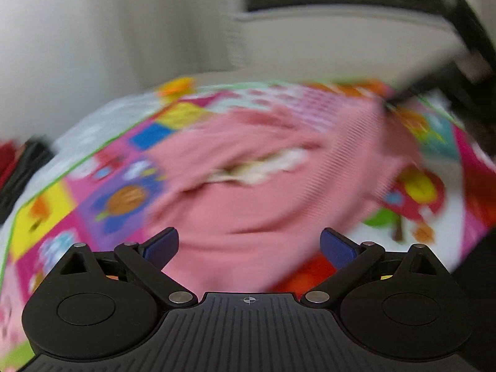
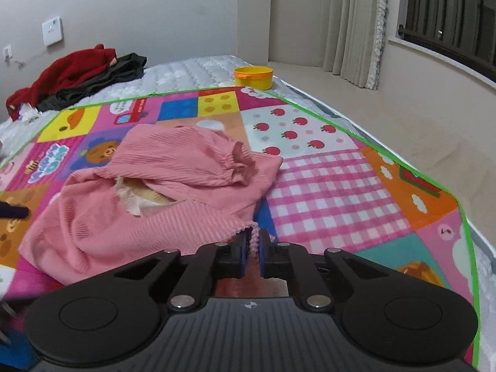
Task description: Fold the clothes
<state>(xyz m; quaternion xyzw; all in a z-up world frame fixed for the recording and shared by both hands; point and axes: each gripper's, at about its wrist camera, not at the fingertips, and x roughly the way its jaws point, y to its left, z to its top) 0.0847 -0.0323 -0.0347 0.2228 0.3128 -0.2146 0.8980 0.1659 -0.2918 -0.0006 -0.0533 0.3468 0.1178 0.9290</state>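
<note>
A pink ribbed garment lies crumpled on a colourful patchwork play mat on a bed; a cuffed sleeve is folded over its top. My right gripper is shut on the garment's scalloped hem at its near right corner. In the blurred left wrist view the pink garment fills the middle. My left gripper is open and empty just above its near edge. A dark tip at the left edge of the right wrist view may be the left gripper.
A red and a dark garment are piled at the far left of the white mattress. A yellow tub stands at the mat's far edge. The bed's right edge drops to a beige floor, with curtains and a window beyond.
</note>
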